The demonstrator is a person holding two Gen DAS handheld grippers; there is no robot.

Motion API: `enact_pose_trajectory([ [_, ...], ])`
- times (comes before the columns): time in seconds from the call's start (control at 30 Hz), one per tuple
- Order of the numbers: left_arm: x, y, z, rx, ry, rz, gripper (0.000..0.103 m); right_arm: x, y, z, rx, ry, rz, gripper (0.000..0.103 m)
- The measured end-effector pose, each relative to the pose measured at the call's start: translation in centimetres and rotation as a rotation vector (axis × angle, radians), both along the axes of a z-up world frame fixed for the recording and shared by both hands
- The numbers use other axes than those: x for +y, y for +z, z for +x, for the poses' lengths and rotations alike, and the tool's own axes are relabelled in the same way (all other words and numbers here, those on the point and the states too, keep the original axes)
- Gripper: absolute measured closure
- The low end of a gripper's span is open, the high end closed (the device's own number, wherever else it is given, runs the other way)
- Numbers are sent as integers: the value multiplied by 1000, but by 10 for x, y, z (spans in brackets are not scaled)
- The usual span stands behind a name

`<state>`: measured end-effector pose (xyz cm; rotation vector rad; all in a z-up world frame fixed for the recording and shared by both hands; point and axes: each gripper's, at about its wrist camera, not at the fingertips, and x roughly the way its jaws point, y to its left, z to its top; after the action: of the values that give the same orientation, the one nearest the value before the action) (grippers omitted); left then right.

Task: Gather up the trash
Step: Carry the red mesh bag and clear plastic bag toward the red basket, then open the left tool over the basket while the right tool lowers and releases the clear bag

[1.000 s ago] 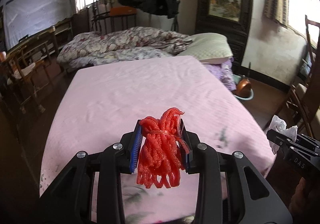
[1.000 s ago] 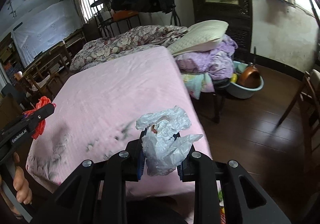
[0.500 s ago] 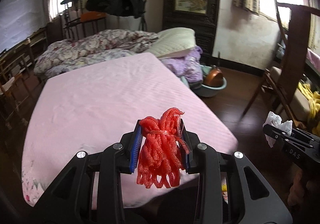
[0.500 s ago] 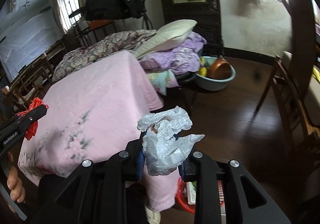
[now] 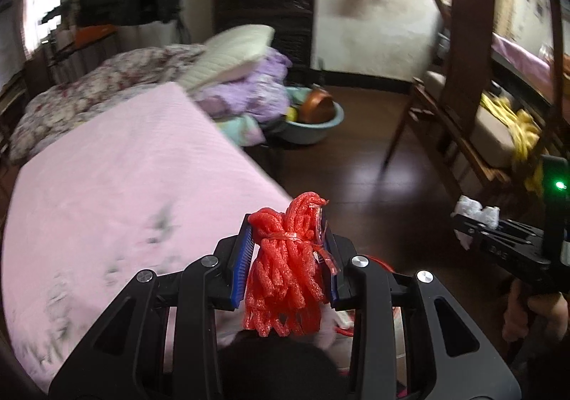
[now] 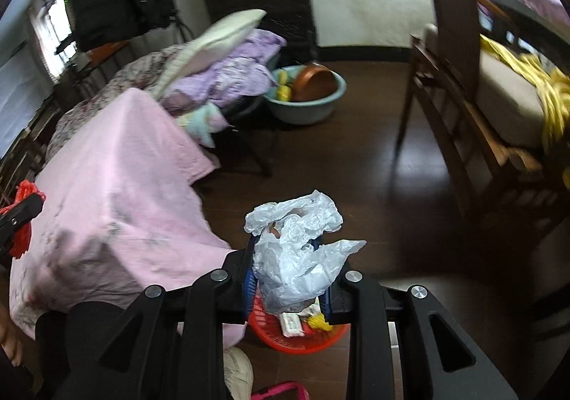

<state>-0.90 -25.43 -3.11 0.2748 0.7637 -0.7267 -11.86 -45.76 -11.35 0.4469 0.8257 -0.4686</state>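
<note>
My left gripper (image 5: 286,259) is shut on a tied bundle of red foam netting (image 5: 285,268), which hangs between its blue pads past the corner of the pink bed (image 5: 124,193). My right gripper (image 6: 290,270) is shut on a crumpled white plastic bag (image 6: 295,257). Just below that bag, on the dark floor, stands a red trash basket (image 6: 295,336) with some wrappers inside. A thin red rim of the basket (image 5: 381,262) peeks out behind the left fingers. The right gripper (image 5: 477,221) with its white bag appears at the right edge of the left wrist view.
The pink bed (image 6: 107,207) fills the left. A blue basin (image 6: 310,104) with a copper pot sits on the floor beyond. A dark wooden chair (image 6: 456,86) and a bench with yellow cloth (image 6: 548,93) stand on the right. A shoe (image 6: 237,375) is near the basket.
Both grippers have swung right, off the bed and over the floor, and tilted down. The red basket has come into view under the right gripper. Both still hold their trash.
</note>
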Motion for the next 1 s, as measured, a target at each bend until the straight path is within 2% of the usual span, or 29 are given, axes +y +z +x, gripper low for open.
enact_pose_trajectory([
  [0.2,-68,-31,-21,52,-162,45,68,-31,-20,-17,27,-75,30,74],
  [0.3,-104,-63,-32,97,-236,90,68,-45,-30,-25,44,-102,46,74],
  [0.43,-136,-101,-35,167,-277,130,64,-58,-43,-30,66,-131,72,74],
  [0.5,-146,-117,-35,179,-282,159,56,-63,-51,-32,81,-143,82,74],
  [0.57,-149,-131,-36,173,-277,172,39,-68,-58,-34,94,-154,95,74],
  [0.63,-147,-140,-35,167,-252,191,30,-70,-63,-35,103,-159,101,74],
  [0.7,-144,-139,-31,188,-248,173,30,-71,-70,-34,114,-160,109,74],
  [0.73,-141,-137,-30,192,-243,153,25,-70,-72,-33,120,-158,110,74],
  [1.0,-121,-118,-33,113,-202,99,20,-50,-83,-21,167,-107,94,74],
])
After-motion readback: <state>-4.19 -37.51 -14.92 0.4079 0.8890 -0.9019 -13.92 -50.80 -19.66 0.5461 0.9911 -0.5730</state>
